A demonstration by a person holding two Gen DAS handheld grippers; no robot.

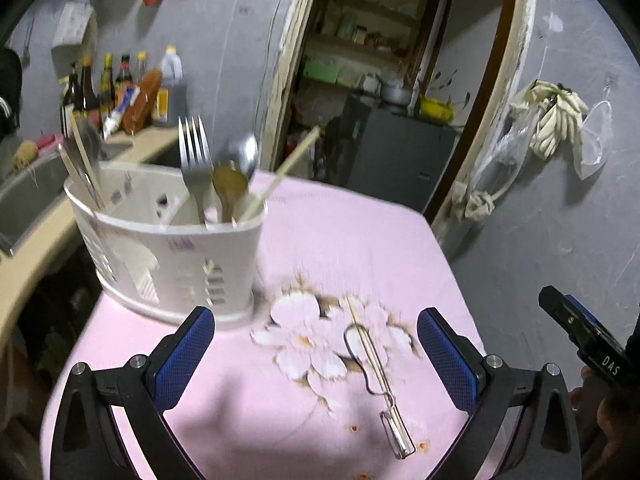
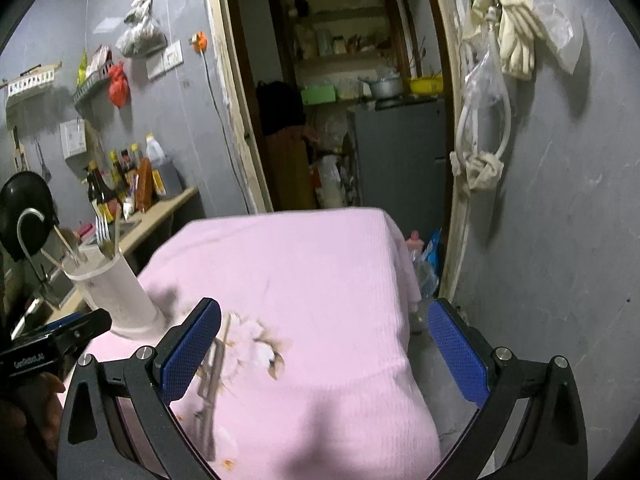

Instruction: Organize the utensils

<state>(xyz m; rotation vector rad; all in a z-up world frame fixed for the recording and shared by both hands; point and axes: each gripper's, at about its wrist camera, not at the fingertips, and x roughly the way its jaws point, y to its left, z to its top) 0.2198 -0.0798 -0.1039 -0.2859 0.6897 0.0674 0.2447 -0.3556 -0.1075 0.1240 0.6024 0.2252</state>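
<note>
Basically hovering left gripper (image 1: 316, 344) and right gripper (image 2: 324, 344), both spread and empty, lining up for whisk (image 1: 376, 380) and chopstick (image 1: 370, 344) lying outside caddy (image 1: 168, 248).

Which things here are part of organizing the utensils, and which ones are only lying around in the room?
For the job:
- white utensil holder with fork, spoons and chopsticks inside
- whisk and a chopstick on the pink tablecloth
- left gripper and right gripper, both open

Just lying about:
- sauce bottles on the counter
- gloves on the wall
</note>
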